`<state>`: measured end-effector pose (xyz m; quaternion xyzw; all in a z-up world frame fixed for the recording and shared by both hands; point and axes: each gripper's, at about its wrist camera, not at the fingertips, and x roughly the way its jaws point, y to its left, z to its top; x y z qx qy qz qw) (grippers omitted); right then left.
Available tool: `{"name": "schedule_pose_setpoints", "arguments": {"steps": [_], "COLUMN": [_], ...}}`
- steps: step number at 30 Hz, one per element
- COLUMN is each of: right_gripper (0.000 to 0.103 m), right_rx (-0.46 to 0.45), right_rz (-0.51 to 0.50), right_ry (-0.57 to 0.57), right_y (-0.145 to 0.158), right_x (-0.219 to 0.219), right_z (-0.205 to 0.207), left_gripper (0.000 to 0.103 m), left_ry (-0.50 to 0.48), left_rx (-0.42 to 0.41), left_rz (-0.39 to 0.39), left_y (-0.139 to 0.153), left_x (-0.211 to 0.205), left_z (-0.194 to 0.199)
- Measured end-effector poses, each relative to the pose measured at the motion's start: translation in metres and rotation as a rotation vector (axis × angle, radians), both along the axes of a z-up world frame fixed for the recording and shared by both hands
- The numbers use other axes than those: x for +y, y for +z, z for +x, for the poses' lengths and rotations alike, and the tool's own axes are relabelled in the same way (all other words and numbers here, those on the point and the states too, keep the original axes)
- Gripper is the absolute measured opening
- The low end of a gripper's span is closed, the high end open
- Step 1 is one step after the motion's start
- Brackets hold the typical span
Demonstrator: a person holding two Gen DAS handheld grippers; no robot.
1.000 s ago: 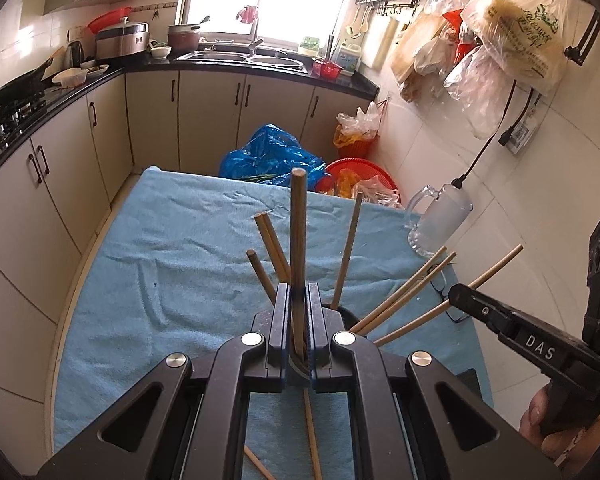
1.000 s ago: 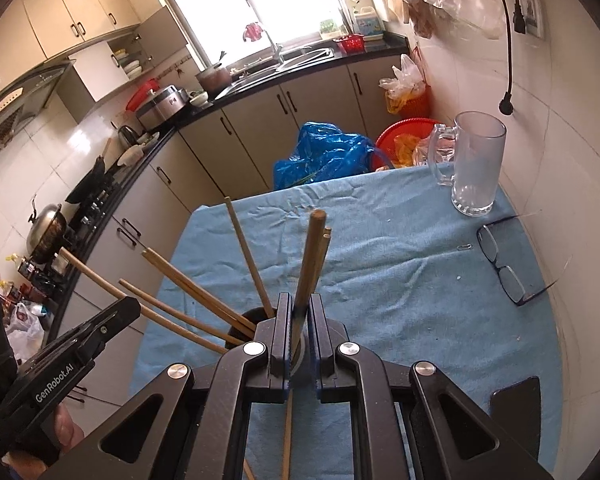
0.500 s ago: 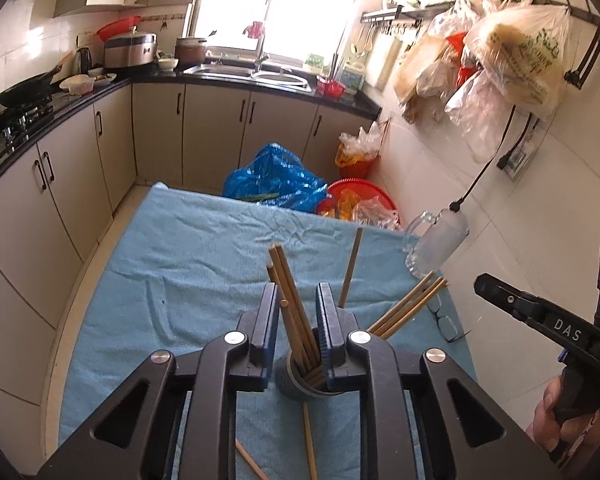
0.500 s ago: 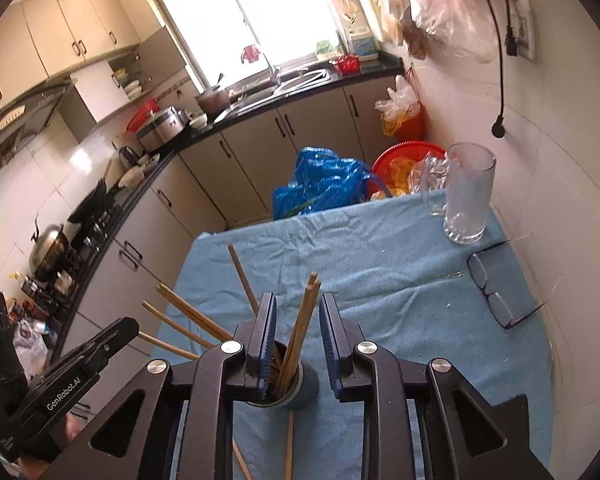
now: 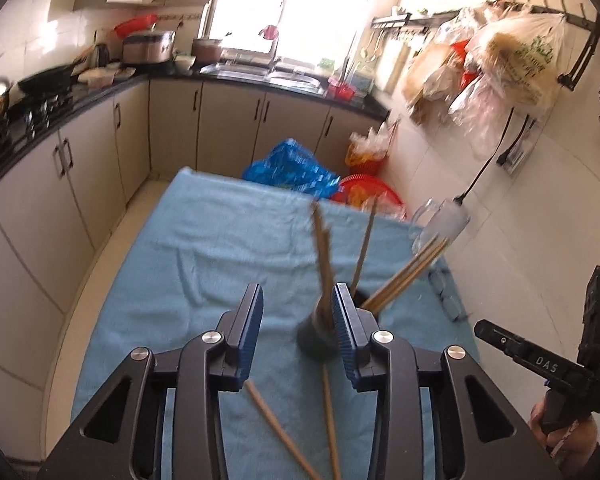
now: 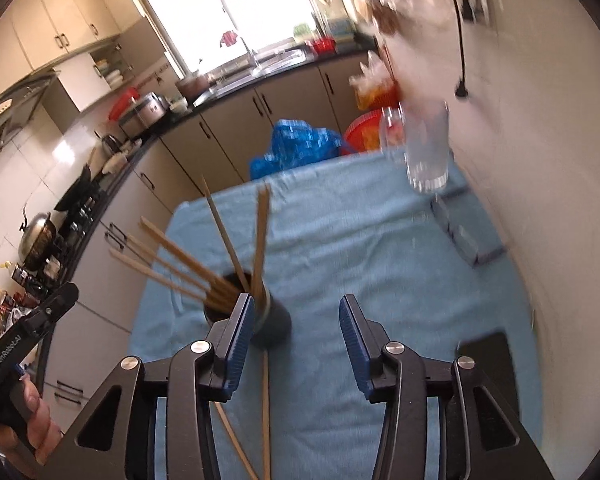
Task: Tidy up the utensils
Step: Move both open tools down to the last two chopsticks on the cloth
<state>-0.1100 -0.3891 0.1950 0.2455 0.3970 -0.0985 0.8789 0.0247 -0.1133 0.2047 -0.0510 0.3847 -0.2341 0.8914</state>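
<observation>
Both tongs, left (image 5: 296, 334) and right (image 6: 296, 338), just opened, empty; two chopsticks (image 5: 328, 420) lie lengthwise before the cup (image 5: 316, 340) (left nearer).

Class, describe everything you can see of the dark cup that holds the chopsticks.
The dark cup is a small round holder, black or deep grey, of a material that cannot be told. It stands upright on the blue cloth. Several wooden chopsticks stand in it, most fanning to one side, a few nearly upright. Two loose chopsticks lie on the cloth by its base. The right gripper is open beside it; whether a finger touches it cannot be told.
</observation>
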Motion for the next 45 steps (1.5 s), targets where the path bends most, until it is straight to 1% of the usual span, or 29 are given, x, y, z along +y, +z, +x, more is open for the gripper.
{"name": "schedule_pose_setpoints", "arguments": {"steps": [3, 5, 7, 11, 13, 17, 19, 23, 24, 29, 31, 33, 36, 40, 43, 45], "right_gripper": [0.048, 0.048, 0.048, 0.048, 0.048, 0.048, 0.042, 0.037, 0.034, 0.026, 0.018, 0.014, 0.008, 0.008, 0.008, 0.008], "right_rx": [0.069, 0.107, 0.150, 0.217, 0.245, 0.297, 0.310, 0.335, 0.343, 0.379, 0.393, 0.403, 0.411, 0.429, 0.443, 0.445], "right_rz": [0.034, 0.048, 0.084, 0.116, 0.125, 0.124, 0.119, 0.091, 0.087, 0.053, 0.046, 0.044, -0.012, -0.038, -0.032, -0.029], "right_ry": [0.010, 0.019, 0.029, 0.051, 0.065, 0.085, 0.098, 0.134, 0.146, 0.164, 0.166, 0.177, 0.200, 0.213, 0.214, 0.221], "right_y": [-0.031, -0.049, -0.067, -0.097, -0.108, -0.130, -0.136, -0.147, -0.150, -0.163, -0.168, -0.173, -0.175, -0.174, -0.174, -0.174], "right_x": [0.011, 0.018, 0.024, 0.039, 0.047, 0.063, 0.071, 0.086, 0.090, 0.104, 0.108, 0.113, 0.123, 0.122, 0.117, 0.112], "right_z": [-0.008, -0.011, -0.010, -0.005, -0.001, 0.009, 0.016, 0.034, 0.037, 0.048, 0.050, 0.051, 0.050, 0.039, 0.024, 0.012], "left_gripper": [0.034, 0.034, 0.034, 0.034, 0.034, 0.034, 0.034, 0.034, 0.034, 0.034, 0.034, 0.034, 0.034, 0.034, 0.034, 0.034], "left_ry": [0.010, 0.017, 0.017, 0.022, 0.028, 0.036, 0.042, 0.064, 0.071, 0.078, 0.077, 0.073, 0.051, -0.012, -0.068, -0.077], "left_rx": [0.069, 0.145, 0.194, 0.267, 0.281, 0.278, 0.276, 0.277, 0.279, 0.281, 0.286, 0.296, 0.311, 0.337, 0.384, 0.421], "left_rz": [0.030, 0.031, 0.036, 0.056, 0.061, 0.072, 0.077, 0.078, 0.078, 0.087, 0.091, 0.091, 0.096, 0.109, 0.118, 0.125], "left_y": [-0.025, -0.044, -0.057, -0.078, -0.083, -0.085, -0.084, -0.083, -0.084, -0.085, -0.086, -0.089, -0.092, -0.102, -0.117, -0.128], "left_x": [0.012, 0.021, 0.028, 0.044, 0.052, 0.071, 0.080, 0.098, 0.104, 0.117, 0.121, 0.122, 0.117, 0.098, 0.079, 0.067], "left_z": [-0.007, -0.010, -0.013, -0.020, -0.024, -0.032, -0.033, -0.033, -0.033, -0.032, -0.030, -0.028, -0.025, -0.019, -0.014, -0.010]}}
